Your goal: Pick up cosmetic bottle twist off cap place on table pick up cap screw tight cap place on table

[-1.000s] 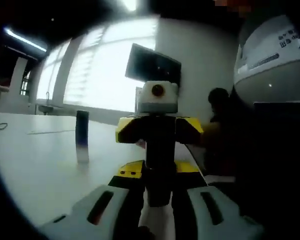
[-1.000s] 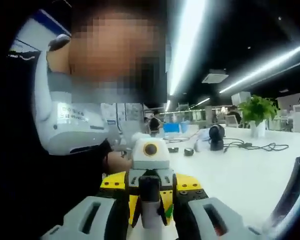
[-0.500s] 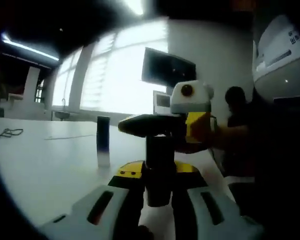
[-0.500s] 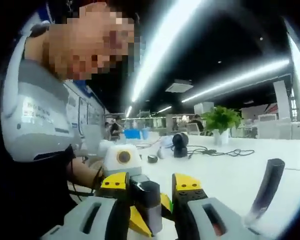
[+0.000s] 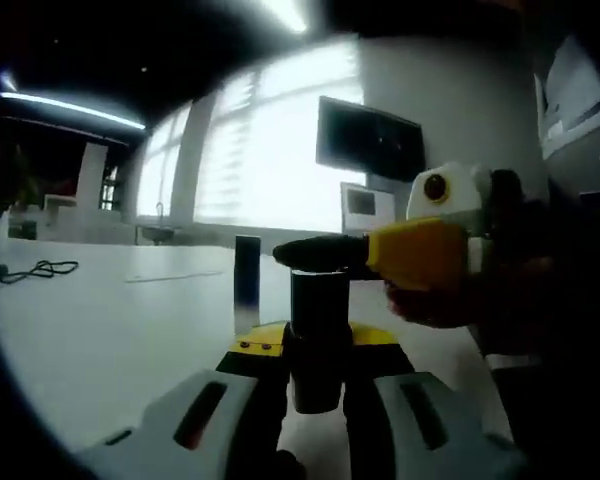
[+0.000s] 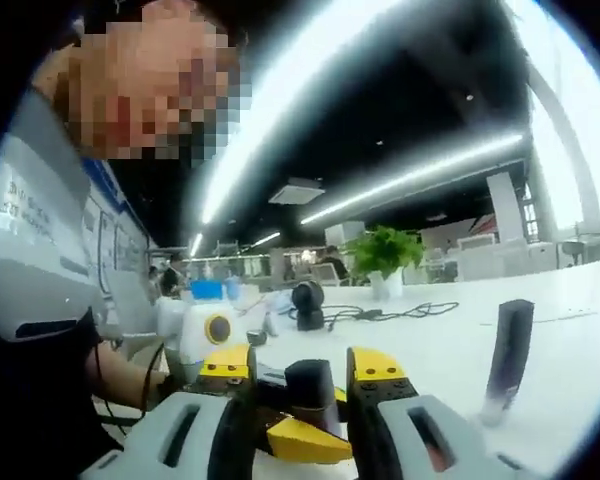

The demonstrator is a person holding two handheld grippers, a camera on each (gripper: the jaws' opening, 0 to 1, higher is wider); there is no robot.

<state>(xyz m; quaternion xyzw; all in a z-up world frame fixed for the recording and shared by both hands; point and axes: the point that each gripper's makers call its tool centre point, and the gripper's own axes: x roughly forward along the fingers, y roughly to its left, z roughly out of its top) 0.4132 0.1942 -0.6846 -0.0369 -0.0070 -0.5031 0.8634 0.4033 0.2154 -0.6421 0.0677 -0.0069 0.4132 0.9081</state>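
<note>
Left gripper (image 5: 318,400): jaws closed on the dark cosmetic bottle (image 5: 318,345), which stands upright between them above the white table (image 5: 90,330).
Right gripper (image 5: 320,254): reaches in from the right in the left gripper view, lying level, its dark tips pinched on the top of the bottle where the cap sits; a hand (image 5: 430,300) grips it behind the yellow body.
Right gripper view: right gripper (image 6: 315,420) jaws close around the dark cap (image 6: 313,385); left gripper (image 6: 280,425) lies crosswise beneath.
Second dark tube (image 5: 247,283): upright on the table, apart from both grippers.
Person: grey-and-black top (image 6: 30,280), close behind.
</note>
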